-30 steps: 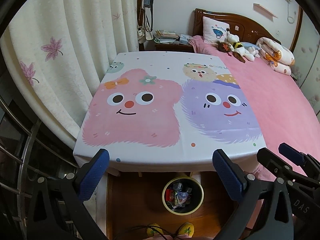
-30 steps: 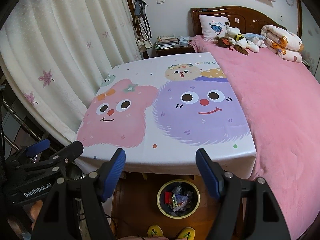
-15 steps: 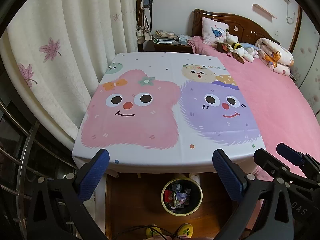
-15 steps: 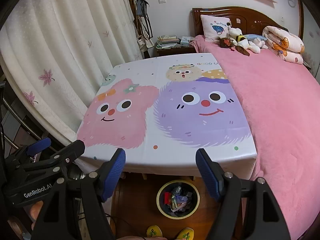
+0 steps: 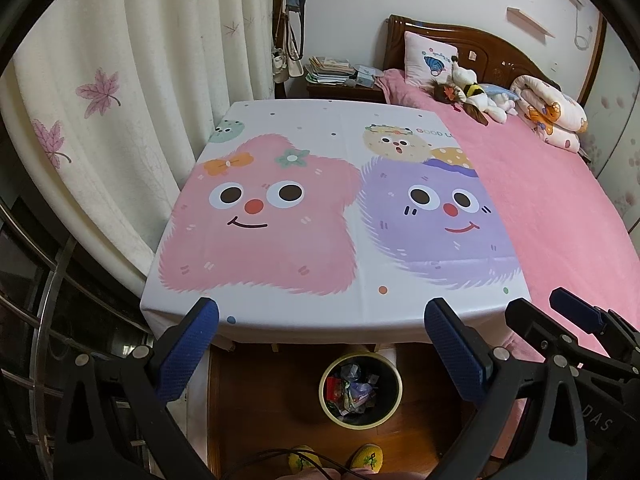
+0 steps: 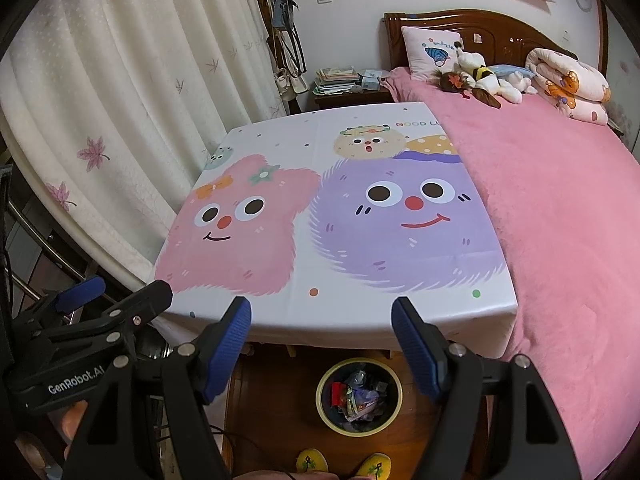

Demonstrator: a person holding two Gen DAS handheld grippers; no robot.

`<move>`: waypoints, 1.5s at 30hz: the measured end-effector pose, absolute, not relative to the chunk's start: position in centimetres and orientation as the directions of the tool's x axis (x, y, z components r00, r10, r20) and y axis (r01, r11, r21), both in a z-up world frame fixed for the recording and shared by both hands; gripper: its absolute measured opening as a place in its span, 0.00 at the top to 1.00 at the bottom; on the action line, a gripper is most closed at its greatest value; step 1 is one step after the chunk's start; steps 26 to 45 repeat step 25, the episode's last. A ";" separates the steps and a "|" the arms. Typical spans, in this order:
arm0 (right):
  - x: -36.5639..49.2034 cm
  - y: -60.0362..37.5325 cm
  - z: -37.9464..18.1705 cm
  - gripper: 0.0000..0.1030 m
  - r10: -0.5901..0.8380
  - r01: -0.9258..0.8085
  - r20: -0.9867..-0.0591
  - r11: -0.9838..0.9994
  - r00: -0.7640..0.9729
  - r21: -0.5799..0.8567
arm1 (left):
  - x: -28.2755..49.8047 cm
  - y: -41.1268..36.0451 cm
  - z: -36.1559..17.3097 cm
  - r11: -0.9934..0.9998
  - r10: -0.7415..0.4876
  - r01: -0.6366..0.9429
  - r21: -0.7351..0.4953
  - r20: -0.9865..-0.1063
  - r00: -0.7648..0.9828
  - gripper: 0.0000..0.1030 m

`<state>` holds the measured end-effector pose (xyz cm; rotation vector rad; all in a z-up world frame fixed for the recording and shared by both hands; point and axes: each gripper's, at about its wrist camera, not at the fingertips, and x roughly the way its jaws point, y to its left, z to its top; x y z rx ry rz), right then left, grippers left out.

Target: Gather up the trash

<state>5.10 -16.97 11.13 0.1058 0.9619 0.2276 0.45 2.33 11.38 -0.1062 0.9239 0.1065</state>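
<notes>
a round yellow-rimmed trash bin holding wrappers sits on the wooden floor just before the cartoon-printed tablecloth-covered table, with a pink-blanketed bed to its right.

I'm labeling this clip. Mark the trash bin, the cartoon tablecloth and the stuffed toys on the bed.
trash bin [image 5: 326, 378]: left wrist view, on its yellow rim.
cartoon tablecloth [image 6: 340, 304]: right wrist view, on the white strip near the front edge.
stuffed toys [image 6: 486, 80]: right wrist view, on the white toy's body.

"GenRobot.AI" — left tool; "GOOD" — tablecloth

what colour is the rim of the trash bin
Pale yellow, around a dark inside; the trash bin shows best in the left wrist view.
</notes>
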 end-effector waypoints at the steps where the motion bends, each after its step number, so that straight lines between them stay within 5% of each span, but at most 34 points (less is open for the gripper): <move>1: 5.1 -17.0 11.1 0.29 0.239 -0.144 -0.801 0.971 0.549 0.191 | 0.5 2.3 11.4 0.989 0.045 -0.138 -0.047 -0.801 0.597 0.02; 45: 4.2 -17.3 10.4 0.29 0.242 -0.130 -0.812 0.970 0.530 0.204 | -0.3 1.9 10.6 0.987 0.030 -0.149 -0.067 -0.822 0.569 0.02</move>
